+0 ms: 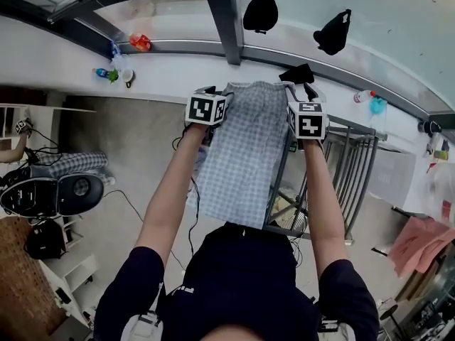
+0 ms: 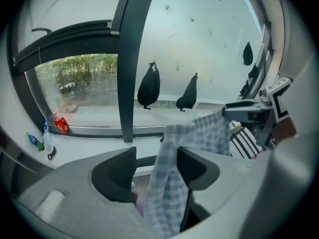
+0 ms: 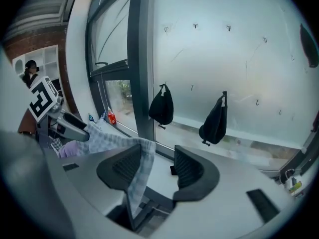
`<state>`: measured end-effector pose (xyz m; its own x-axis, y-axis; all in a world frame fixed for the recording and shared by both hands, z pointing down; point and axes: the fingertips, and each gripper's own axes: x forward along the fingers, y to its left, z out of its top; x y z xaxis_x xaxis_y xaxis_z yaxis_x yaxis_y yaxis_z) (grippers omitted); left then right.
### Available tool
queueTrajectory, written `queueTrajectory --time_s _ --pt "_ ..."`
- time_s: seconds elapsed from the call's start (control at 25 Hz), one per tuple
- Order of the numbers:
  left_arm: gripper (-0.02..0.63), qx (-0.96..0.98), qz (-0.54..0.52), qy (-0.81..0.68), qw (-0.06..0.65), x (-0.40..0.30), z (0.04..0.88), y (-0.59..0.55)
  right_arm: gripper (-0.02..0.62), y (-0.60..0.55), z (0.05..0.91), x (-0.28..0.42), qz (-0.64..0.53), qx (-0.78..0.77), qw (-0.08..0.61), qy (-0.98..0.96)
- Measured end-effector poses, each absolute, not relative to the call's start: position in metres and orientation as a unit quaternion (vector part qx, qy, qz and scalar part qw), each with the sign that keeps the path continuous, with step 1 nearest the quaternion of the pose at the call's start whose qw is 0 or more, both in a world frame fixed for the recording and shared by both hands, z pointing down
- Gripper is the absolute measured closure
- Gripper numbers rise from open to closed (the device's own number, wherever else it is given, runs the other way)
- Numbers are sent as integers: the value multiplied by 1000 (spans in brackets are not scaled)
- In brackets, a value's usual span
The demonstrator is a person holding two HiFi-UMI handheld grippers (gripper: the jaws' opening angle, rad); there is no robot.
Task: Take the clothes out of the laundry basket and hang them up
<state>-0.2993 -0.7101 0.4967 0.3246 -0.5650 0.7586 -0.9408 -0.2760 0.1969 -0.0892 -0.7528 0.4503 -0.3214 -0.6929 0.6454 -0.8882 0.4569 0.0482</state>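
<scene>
The person holds both arms out, over the near-left end of a grey metal drying rack point(image 1: 355, 169). A blue-and-white checked garment point(image 1: 245, 148) is stretched by its top edge between the left gripper point(image 1: 211, 94) and the right gripper point(image 1: 301, 91). It hangs down in front of the rack's left end. I cannot tell what kind of garment it is, because only a flat sheet of cloth shows. Its lower hem is hidden behind the person's dark shirt. The cloth covers the rack's left rails, so whether it already rests on a rail cannot be seen.

In the left gripper view the jaws of the left gripper point(image 2: 157, 166) stand wide apart. The checked garment point(image 2: 169, 183) hangs loose in the gap and lies against the jaw on the rack's side; the other jaw does not touch it. The cloth's lower part is cut off by the gripper body.

In the right gripper view the jaws of the right gripper point(image 3: 157, 166) are also apart, less widely. One corner of the garment point(image 3: 134, 173) hangs over the jaw farther from the rack, and the opposite pad is clear of it.

Beyond the rack, two black bags point(image 1: 260, 11) hang on the frosted window glass.
</scene>
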Motion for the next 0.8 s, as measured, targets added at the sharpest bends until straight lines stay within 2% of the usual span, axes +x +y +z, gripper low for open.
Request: queueTrajectory --time_s 0.32,0.68,0.8 --pt "348 743 260 -514 341 -307 502 -697 360 -741 465 -81 179 495 306 -793" --pt "341 777 182 -525 296 -298 451 -669 359 -702 436 -91 184 486 271 -810" --pt "340 786 161 -522 289 -300 436 -650 326 -682 423 -98 185 484 266 -813"
